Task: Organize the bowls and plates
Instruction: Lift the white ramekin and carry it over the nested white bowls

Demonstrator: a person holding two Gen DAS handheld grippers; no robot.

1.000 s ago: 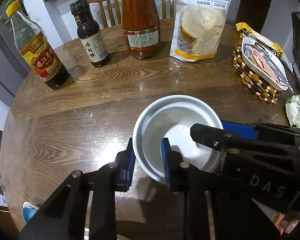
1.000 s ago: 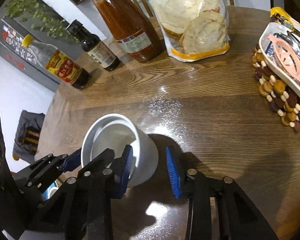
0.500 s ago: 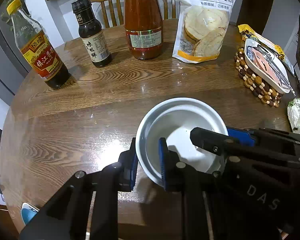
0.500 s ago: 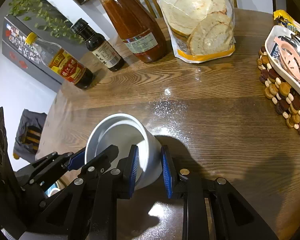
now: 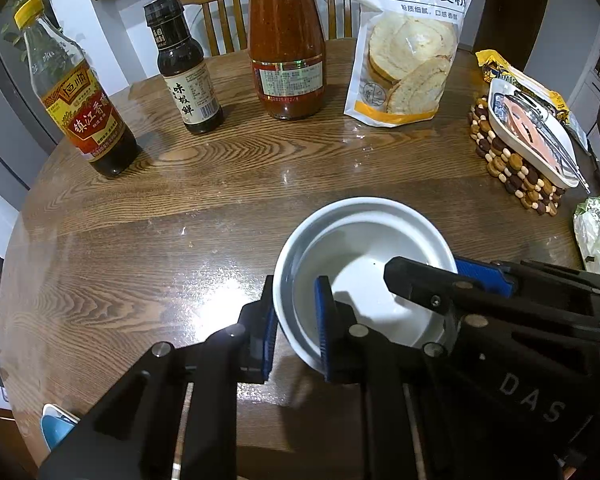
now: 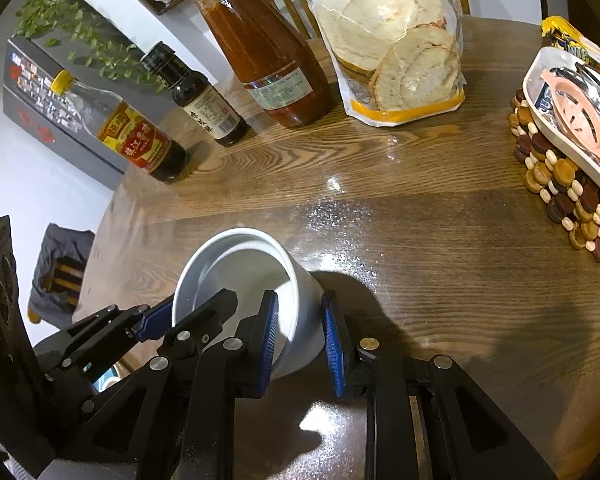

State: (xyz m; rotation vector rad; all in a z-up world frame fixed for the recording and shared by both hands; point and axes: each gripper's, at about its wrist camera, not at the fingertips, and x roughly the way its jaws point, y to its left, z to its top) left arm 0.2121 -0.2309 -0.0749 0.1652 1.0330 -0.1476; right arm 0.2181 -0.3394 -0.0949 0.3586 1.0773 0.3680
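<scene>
A white bowl (image 5: 364,248) sits near the front of the round wooden table (image 5: 180,208). My left gripper (image 5: 296,324) is shut on the bowl's left rim, one pad outside and one inside. My right gripper (image 6: 298,330) is shut on the bowl's (image 6: 236,268) right rim the same way; in the left wrist view it shows as black arms with a blue pad (image 5: 482,276) on the far side of the bowl. The bowl looks empty.
At the back stand a vinegar bottle (image 5: 80,104), a dark sauce bottle (image 5: 188,76), a red sauce bottle (image 5: 286,40) and a flour bag (image 5: 408,44). A white dish (image 5: 528,132) lies on a beaded trivet (image 5: 512,168) at the right. A green bag (image 5: 596,236) lies nearby.
Both grippers have closed from open onto opposite sides of the bowl's rim. The bowl has stayed in the same spot on the table.
</scene>
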